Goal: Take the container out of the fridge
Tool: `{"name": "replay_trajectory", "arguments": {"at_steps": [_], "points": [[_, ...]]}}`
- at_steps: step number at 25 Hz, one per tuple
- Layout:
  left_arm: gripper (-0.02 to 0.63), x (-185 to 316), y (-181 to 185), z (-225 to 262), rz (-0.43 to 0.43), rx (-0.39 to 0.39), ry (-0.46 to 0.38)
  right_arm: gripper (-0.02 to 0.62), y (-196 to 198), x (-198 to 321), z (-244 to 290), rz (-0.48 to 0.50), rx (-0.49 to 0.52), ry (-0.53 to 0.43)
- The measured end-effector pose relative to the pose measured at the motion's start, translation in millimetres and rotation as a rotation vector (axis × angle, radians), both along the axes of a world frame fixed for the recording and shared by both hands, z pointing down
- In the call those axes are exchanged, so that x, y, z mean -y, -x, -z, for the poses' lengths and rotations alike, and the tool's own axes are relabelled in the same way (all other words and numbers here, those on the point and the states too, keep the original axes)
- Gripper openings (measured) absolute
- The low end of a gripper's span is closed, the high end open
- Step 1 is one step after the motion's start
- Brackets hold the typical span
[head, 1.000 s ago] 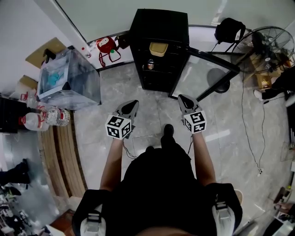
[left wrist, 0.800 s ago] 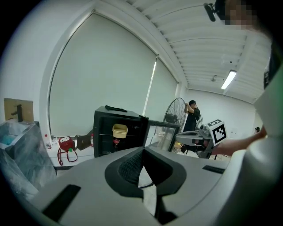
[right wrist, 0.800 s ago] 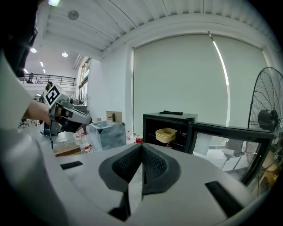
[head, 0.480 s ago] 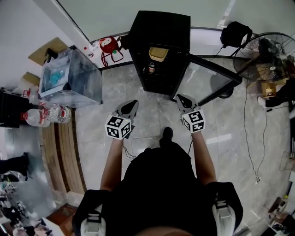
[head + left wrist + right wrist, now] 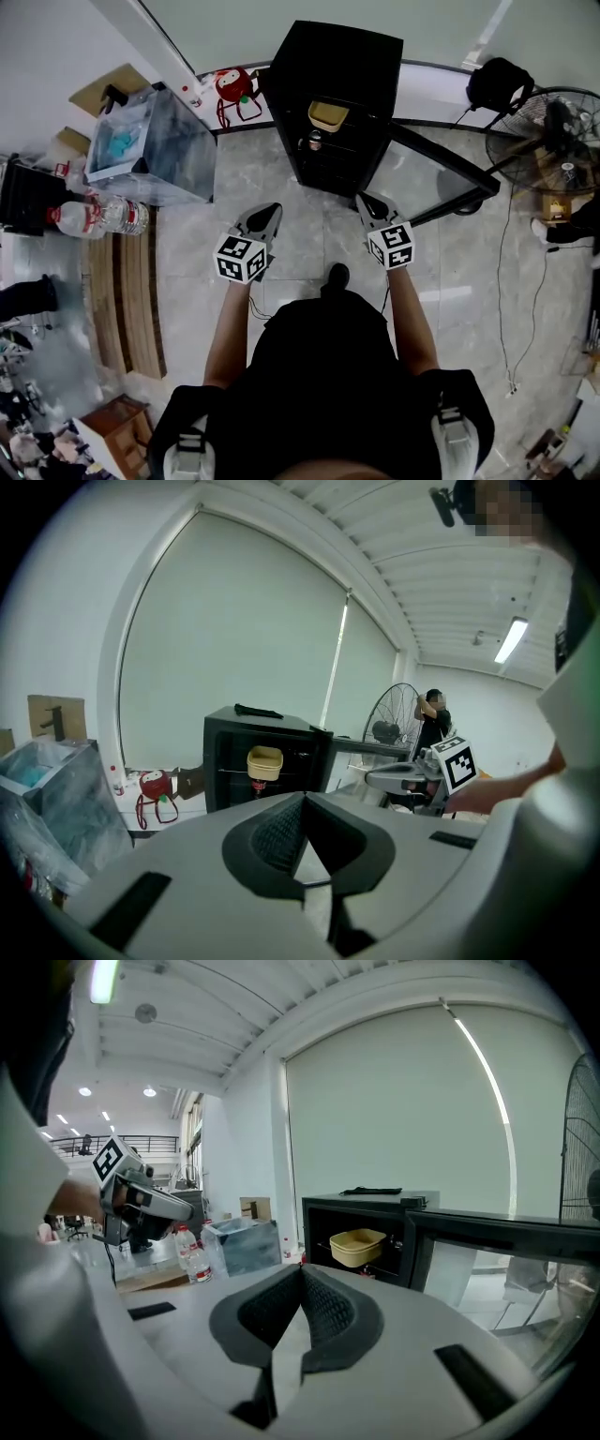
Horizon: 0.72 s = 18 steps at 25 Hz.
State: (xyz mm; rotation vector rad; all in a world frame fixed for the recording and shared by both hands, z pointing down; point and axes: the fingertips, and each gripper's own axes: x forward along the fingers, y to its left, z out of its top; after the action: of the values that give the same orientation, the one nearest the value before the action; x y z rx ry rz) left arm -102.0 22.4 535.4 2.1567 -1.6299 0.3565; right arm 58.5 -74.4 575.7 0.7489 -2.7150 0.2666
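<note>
Closing on the fridge [image 5: 337, 94] — it sits nearer both grippers than a second ago, so the approach is under way, with no reach yet. The left gripper [image 5: 271, 210] and right gripper [image 5: 365, 200] each have fingers clenched on nothing. The container [image 5: 328, 115] — a yellowish tub — sits on the upper shelf behind the open door [image 5: 441, 173], mouth up, its long side seemingly running left to right.
</note>
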Motion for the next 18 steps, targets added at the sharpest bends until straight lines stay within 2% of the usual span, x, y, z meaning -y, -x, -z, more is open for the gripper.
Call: {"name": "replay_trajectory", "arguments": {"at_steps": [10,18], "points": [[0.018,10,-9,-7,0.045,0.009,-0.007,-0.002,4,21,-20,0.059,0.005,0.024],[0.018,27,6,-14,0.07,-0.024,0.005,-0.002,15,34,-17,0.087,-0.023,0.018]]}}
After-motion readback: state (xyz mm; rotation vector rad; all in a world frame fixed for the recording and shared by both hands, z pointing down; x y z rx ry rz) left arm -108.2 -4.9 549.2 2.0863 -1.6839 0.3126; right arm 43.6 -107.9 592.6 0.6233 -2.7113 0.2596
